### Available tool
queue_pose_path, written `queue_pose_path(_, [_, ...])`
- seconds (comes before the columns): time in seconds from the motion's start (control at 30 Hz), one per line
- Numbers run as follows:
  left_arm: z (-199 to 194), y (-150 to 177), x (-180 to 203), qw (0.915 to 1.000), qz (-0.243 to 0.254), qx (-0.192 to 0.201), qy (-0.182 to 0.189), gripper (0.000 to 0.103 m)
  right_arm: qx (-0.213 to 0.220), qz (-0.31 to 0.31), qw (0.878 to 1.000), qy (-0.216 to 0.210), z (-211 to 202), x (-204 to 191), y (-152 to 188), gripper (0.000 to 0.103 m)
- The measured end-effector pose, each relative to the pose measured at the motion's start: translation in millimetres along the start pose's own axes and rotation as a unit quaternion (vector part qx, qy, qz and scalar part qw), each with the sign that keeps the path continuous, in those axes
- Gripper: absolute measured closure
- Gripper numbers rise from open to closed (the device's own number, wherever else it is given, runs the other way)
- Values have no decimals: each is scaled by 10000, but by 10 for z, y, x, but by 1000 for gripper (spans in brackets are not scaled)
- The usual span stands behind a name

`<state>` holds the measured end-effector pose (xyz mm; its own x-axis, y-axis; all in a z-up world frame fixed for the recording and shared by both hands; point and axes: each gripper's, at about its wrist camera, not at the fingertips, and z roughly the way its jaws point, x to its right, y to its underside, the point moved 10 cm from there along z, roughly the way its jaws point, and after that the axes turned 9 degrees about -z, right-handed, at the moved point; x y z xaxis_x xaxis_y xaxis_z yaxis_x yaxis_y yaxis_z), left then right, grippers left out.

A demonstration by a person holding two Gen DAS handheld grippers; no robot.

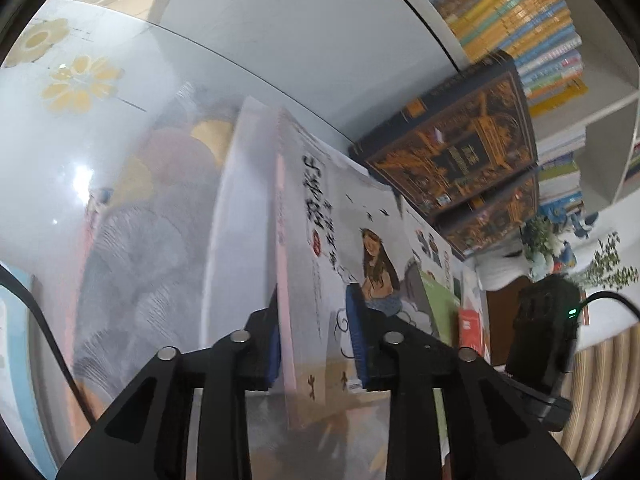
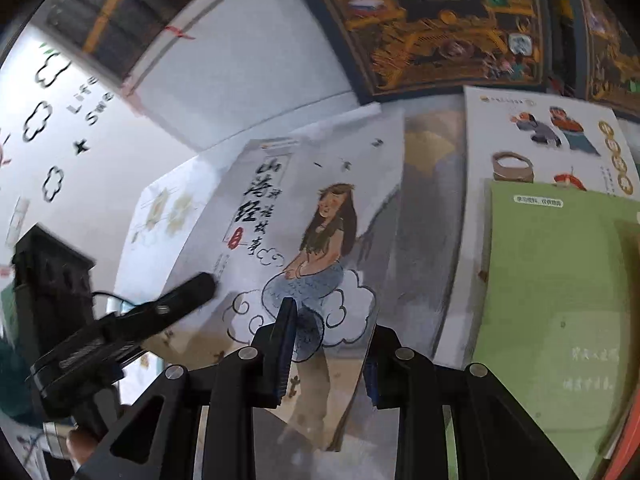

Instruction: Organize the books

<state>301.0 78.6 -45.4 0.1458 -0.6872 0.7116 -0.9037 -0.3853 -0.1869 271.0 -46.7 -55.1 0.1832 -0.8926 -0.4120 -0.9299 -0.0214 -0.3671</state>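
Observation:
A white book with a mermaid drawing and black brush lettering (image 1: 320, 240) (image 2: 304, 240) stands tilted on edge over the glossy table. My left gripper (image 1: 316, 336) straddles its pink-edged side. The left pad lies against the book, while the right pad stands off the cover, so this gripper is open. My right gripper (image 2: 326, 360) is shut on the book's near edge, one blue pad on the cover and the other behind it. In the right wrist view, a black finger of the left gripper (image 2: 192, 288) rests at the cover's left side.
Two dark books with gold ornament (image 1: 460, 148) (image 2: 436, 20) lean at the back. A green book (image 2: 552, 292) lies on a white picture book (image 2: 548, 140) to the right. Shelves of coloured spines (image 1: 520, 20) rise behind. The white table has yellow flower prints (image 1: 80, 80).

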Motion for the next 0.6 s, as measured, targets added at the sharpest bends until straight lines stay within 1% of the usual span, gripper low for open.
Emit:
queue_pose_path(0.03, [-2,-24,-46,10000,-74,-11,-42,77,-52,112,9999,67,48,60,8,75])
queue_pose_path(0.13, [-37,-41,-172,9998,-164,-3,-150,77,2,329,9995,-22,56,111,33,75])
queue_pose_path(0.2, [-71,-25,-238,9996,-200,19,-198,77,-1,361,9993,-16,37,125,54,75])
queue_pose_path(0.23, [-95,-9,-254,9996,-238,26,-173,77,-11,359,9994,2,21,130,70,74])
queue_pose_path(0.33, [-195,40,-273,9993,-273,142,-221,75,-36,427,9991,-21,-41,173,120,66])
queue_pose_path(0.37, [-229,64,-274,9992,-254,176,-257,74,-45,467,9989,-25,-69,182,142,58])
queue_pose_path(0.4, [-262,100,-268,9992,-229,186,-284,74,-65,510,9987,23,-94,209,171,55])
queue_pose_path(0.43, [-289,142,-259,9991,-196,178,-318,74,-96,577,9983,66,-141,241,228,54])
queue_pose_path(0.5, [-328,234,-217,9994,-82,85,-339,74,-85,683,9976,-13,-246,250,330,54])
queue_pose_path(0.6, [-427,432,-83,9991,231,-4,-358,74,-34,773,9970,-55,-454,286,510,54])
